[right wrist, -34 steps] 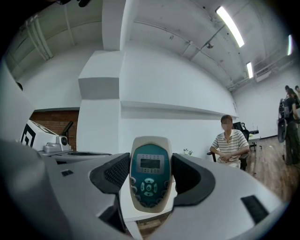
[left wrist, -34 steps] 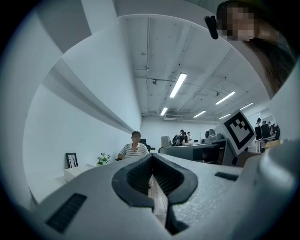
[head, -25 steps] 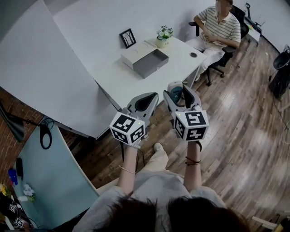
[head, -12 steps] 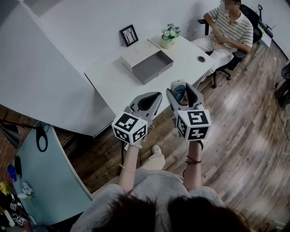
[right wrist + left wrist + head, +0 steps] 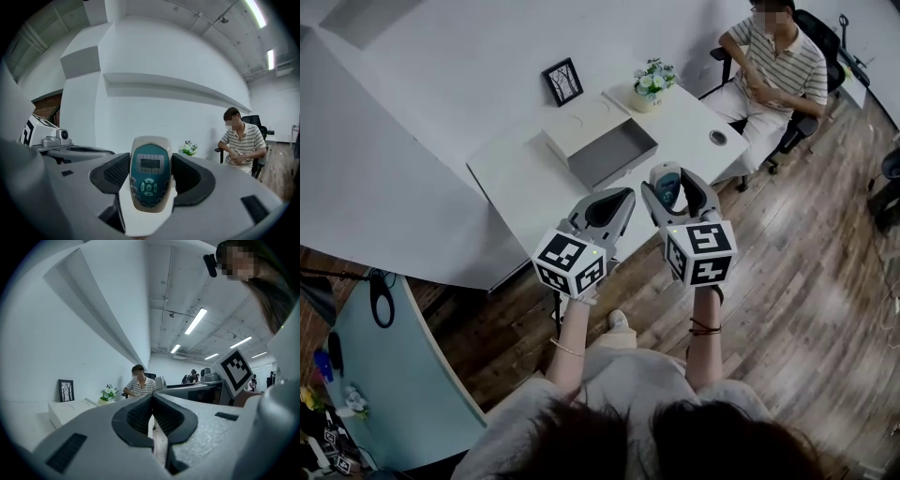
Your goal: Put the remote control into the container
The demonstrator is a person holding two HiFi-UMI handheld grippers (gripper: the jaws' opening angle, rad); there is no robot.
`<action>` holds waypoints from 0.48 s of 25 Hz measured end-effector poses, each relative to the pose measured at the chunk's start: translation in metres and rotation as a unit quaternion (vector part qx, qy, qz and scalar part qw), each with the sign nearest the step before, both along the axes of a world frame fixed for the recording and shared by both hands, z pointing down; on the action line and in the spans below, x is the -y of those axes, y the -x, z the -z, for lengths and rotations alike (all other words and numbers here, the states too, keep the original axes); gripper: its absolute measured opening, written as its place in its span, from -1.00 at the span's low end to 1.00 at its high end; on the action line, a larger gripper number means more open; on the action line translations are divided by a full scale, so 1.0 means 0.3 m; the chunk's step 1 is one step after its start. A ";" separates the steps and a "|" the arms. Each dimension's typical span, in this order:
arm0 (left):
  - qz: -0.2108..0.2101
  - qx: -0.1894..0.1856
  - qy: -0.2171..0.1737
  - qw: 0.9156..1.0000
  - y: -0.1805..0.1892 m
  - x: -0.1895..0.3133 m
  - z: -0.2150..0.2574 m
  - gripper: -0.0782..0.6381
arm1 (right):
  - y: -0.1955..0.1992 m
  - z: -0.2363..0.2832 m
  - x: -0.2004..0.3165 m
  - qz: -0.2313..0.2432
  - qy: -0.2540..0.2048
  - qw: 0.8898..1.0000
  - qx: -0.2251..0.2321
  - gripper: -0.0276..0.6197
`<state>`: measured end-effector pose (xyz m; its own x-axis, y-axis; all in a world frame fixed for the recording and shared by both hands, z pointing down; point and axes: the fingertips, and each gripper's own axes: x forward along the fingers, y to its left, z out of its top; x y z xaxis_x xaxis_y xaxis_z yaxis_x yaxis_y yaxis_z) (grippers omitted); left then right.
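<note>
My right gripper (image 5: 673,190) is shut on a white remote control (image 5: 667,184) with a teal face and small screen; in the right gripper view the remote control (image 5: 149,180) stands upright between the two dark pads (image 5: 113,173). My left gripper (image 5: 614,206) is shut with nothing in it, its jaws meeting in the left gripper view (image 5: 152,417). Both are held up in front of the white table (image 5: 525,178). On that table lies the container (image 5: 613,152), an open grey drawer pulled out of a white box (image 5: 578,128), beyond both grippers.
A small flower pot (image 5: 651,82) and a framed picture (image 5: 563,82) stand at the table's far side against the white wall. A person in a striped shirt (image 5: 775,67) sits on an office chair at the right. Wooden floor lies below and to the right.
The view has shifted closer to the table, which now lies lower and nearer in the head view. Both grippers keep their pose, with the remote still held.
</note>
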<state>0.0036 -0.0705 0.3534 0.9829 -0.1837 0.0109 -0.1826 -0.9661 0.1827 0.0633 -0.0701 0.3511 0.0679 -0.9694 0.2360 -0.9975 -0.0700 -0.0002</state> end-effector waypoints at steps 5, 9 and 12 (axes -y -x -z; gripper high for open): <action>0.011 -0.007 0.005 1.000 0.000 0.045 0.009 -0.77 | 0.003 0.008 0.059 0.020 0.008 1.000 -0.012 -0.05; 0.021 -0.003 0.006 1.000 0.016 0.064 0.002 -0.77 | 0.003 -0.004 0.085 0.028 0.016 0.999 -0.014 -0.05; 0.032 -0.004 0.007 0.999 0.022 0.087 0.000 -0.77 | -0.002 -0.005 0.105 0.034 0.019 0.999 -0.017 -0.05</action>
